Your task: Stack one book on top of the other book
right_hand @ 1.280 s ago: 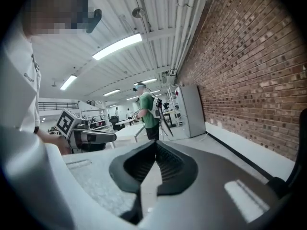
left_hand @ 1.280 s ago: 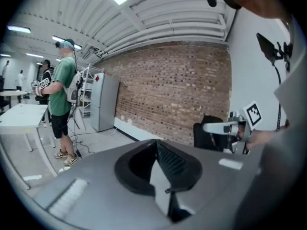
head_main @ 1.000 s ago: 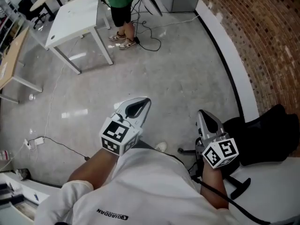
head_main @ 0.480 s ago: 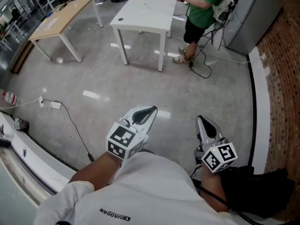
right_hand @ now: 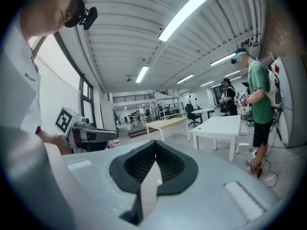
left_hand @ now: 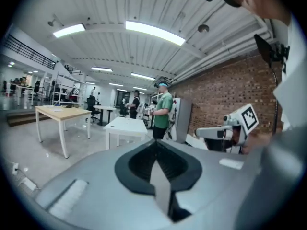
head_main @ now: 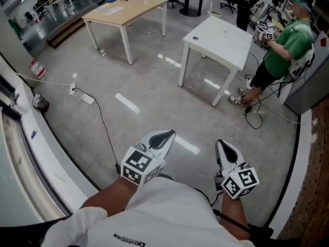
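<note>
The left gripper [head_main: 161, 138] is closed tight with nothing between its jaws, held out roughly level above the bare floor [head_main: 169, 104]; the right gripper [head_main: 226, 152] beside it is likewise closed and empty; no book shows in any view, so both books lie somewhere outside the pictures, and I judge the step in hand to be finding them. To do it well, the jaws need opening before any reach, and the upper book should be carried flat so it lands square on the lower one.

At the far left runs a white ledge [head_main: 43, 156]; a cable [head_main: 104, 125] trails from a power strip [head_main: 86, 99], a trip risk underfoot; behind stands a wooden table [head_main: 126, 9] bearing something flat, perhaps paper; then a white table [head_main: 218, 35]; a person in a green shirt [head_main: 285, 48] stands at the right; a brick wall [head_main: 314, 189] closes that side.
</note>
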A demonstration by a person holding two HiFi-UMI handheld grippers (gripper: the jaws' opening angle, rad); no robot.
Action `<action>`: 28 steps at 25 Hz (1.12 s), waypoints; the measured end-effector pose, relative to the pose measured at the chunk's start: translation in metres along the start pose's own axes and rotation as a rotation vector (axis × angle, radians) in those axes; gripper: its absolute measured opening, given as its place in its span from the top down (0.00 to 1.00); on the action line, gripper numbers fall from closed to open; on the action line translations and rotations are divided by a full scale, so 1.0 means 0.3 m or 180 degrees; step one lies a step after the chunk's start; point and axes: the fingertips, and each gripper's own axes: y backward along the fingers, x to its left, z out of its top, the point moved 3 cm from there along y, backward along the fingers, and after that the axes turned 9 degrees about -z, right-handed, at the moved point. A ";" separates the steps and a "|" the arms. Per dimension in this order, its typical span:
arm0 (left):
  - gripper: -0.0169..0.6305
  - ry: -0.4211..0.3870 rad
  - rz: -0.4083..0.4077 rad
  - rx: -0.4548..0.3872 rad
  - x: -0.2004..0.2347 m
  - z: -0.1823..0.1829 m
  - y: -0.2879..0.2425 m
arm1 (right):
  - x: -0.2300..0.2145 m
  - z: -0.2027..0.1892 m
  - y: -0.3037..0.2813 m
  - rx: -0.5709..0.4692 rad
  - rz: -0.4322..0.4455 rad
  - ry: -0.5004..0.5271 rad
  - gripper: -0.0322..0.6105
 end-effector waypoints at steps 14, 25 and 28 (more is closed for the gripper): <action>0.97 0.0566 0.1216 -0.0366 0.332 -0.092 0.484 | 0.312 0.012 -0.327 0.0371 0.0829 0.0424 0.95; 0.97 0.0787 0.1620 -0.0452 0.468 -0.121 0.539 | 0.430 0.028 -0.581 0.0502 0.1382 0.0592 0.95; 0.97 0.0769 0.1737 -0.0455 0.530 -0.097 0.548 | 0.448 0.035 -0.686 0.0527 0.1507 0.0584 0.95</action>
